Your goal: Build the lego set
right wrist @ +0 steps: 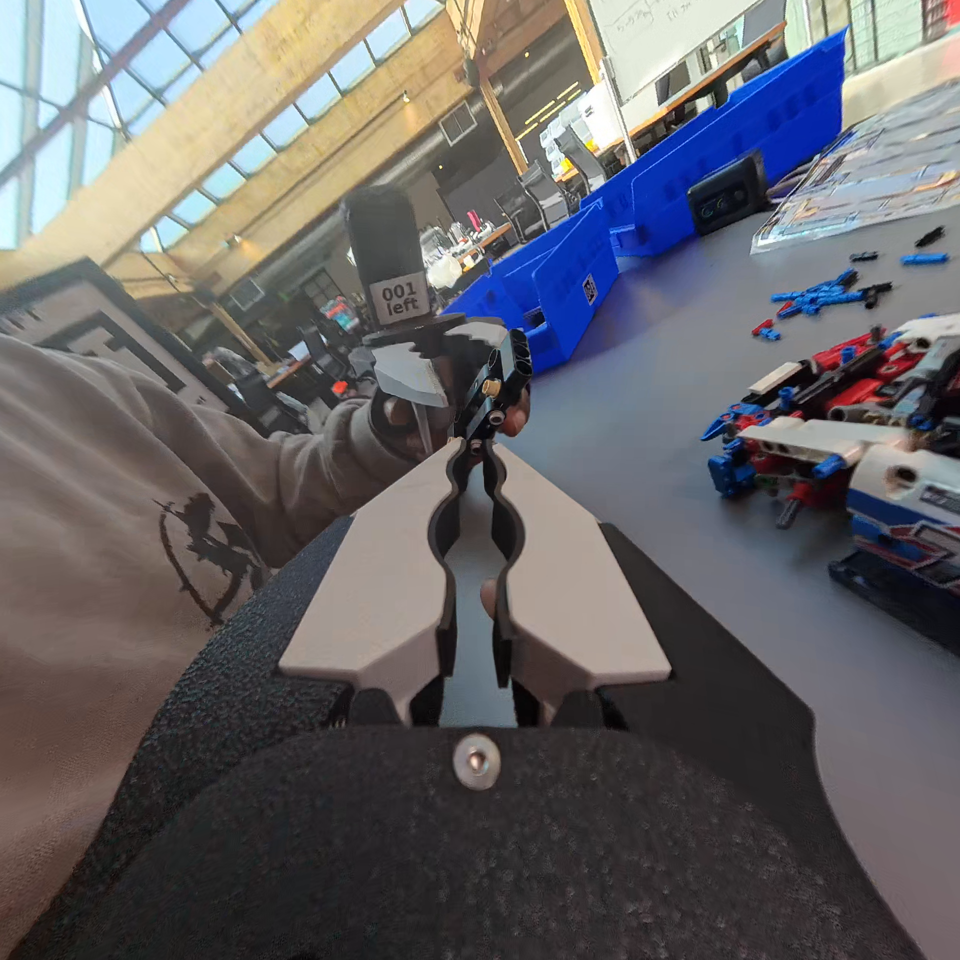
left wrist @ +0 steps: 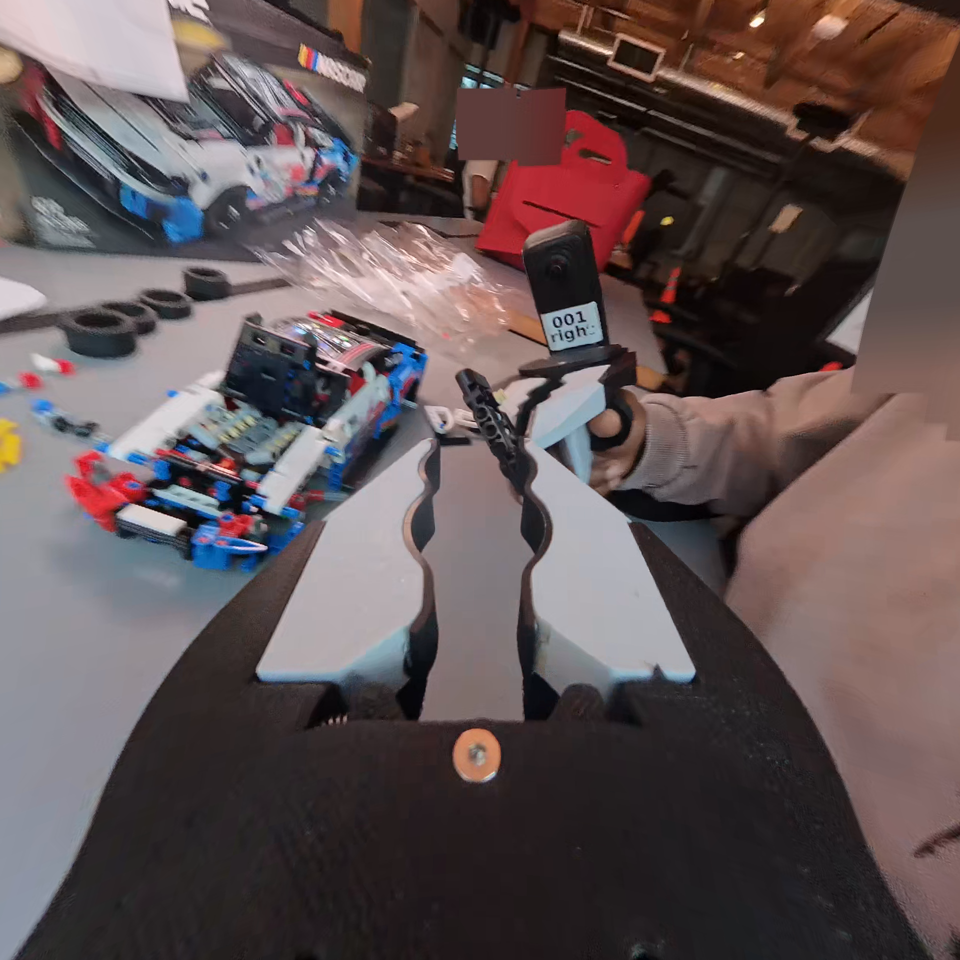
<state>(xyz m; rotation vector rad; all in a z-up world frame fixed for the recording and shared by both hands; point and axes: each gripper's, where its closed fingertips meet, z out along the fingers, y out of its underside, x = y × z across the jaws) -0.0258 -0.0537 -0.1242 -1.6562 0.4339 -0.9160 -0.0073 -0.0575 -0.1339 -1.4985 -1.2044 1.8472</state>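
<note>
My right gripper is shut on the lower end of a black Technic beam piece with a tan pin in it, and holds it above the grey table. In the left wrist view the same black piece stands at my left gripper's right fingertip. The left gripper is open, and its left pad is clear of the piece. The left gripper also shows in the right wrist view, jaws apart behind the piece. The part-built red, white and blue car sits on the table to the left; it also shows in the right wrist view.
Black tyres lie at the far left, with the set's box behind them. There are clear plastic bags and a red bag at the back. Blue bins, an instruction booklet and loose blue pins lie beyond the car. My left and right fingertips are right by each other.
</note>
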